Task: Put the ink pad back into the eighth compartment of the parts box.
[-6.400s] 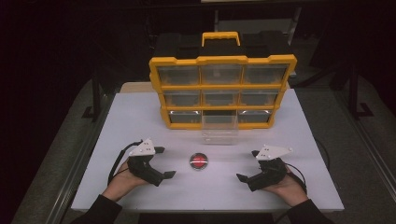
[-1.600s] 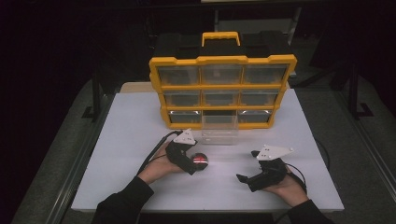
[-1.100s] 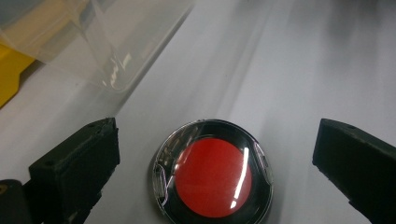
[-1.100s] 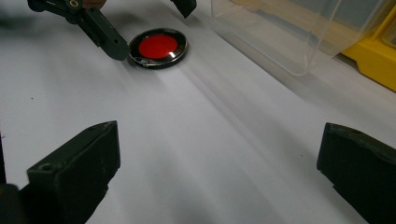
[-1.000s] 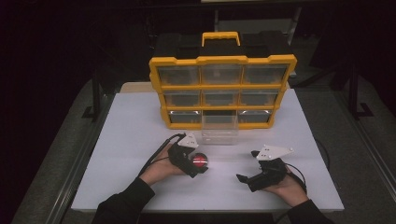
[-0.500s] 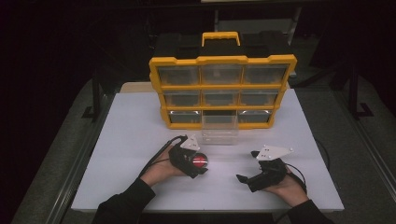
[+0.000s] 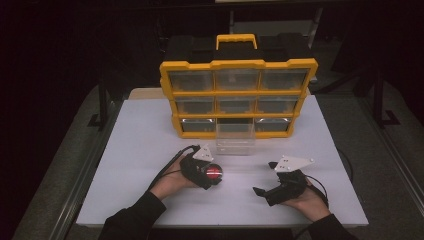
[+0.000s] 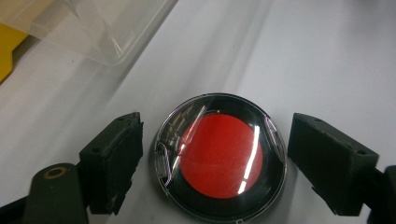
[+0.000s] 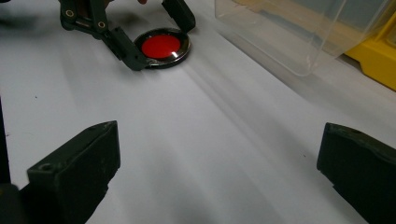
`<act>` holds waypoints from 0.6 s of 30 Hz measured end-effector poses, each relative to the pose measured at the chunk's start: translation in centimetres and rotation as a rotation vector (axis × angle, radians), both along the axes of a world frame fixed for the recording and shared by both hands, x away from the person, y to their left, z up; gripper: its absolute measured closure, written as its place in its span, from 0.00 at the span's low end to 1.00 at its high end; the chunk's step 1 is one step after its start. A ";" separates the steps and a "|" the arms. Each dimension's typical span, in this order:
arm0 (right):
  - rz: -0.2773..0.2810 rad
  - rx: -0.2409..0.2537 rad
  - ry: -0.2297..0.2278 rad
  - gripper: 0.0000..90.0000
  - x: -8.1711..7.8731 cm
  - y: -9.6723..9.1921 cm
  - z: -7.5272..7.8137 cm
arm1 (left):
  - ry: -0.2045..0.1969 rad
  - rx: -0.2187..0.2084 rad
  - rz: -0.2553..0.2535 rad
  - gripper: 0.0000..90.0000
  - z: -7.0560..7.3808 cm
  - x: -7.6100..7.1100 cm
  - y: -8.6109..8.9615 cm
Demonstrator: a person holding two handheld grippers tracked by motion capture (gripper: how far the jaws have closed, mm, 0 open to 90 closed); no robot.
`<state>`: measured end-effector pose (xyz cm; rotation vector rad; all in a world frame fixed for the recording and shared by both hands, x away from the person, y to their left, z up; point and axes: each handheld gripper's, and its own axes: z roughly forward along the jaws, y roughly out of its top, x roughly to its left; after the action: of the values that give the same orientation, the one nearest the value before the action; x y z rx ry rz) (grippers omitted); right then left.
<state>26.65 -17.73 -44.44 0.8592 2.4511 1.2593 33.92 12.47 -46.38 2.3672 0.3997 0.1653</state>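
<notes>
1. Disc (image 8: 219,161), round with a red middle under a clear lid, lies flat on the white surface (image 7: 150,145), just in front of the pulled-out clear drawer (image 7: 235,142).
2. Left hand-held gripper (image 7: 212,176) straddles the disc; its jaws have just been closing, with the disc between them.
3. In the left gripper view, narrow gaps show between each pad and the disc's rim, so the pads do not press on it yet.
4. In the right gripper view, the disc (image 9: 161,46) sits between the left hand-held gripper's (image 9: 156,39) jaws, the near jaw close against its rim.
5. Right hand-held gripper (image 7: 265,177) rests on the surface, well apart from the disc, its jaws wide apart with nothing between them.
6. Yellow organizer (image 7: 237,97) stands upright behind the drawer, with three rows of clear compartments; the middle slot of its bottom row is open.
7. Drawer (image 9: 299,32) appears at the upper right of the right gripper view, near the disc.
</notes>
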 end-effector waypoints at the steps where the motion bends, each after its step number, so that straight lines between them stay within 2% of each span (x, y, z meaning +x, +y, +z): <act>1: 0.001 0.000 0.000 0.00 0.0 0.0 0.0 | 0.000 0.000 0.000 0.22 0.0 0.0 0.0; 18: 0.001 0.001 0.001 0.00 0.0 0.0 0.0 | 0.000 0.001 -0.013 0.31 0.2 -0.1 0.1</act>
<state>26.65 -17.72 -44.44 0.8586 2.4520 1.2610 33.84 12.57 -46.22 2.3705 0.3843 0.1588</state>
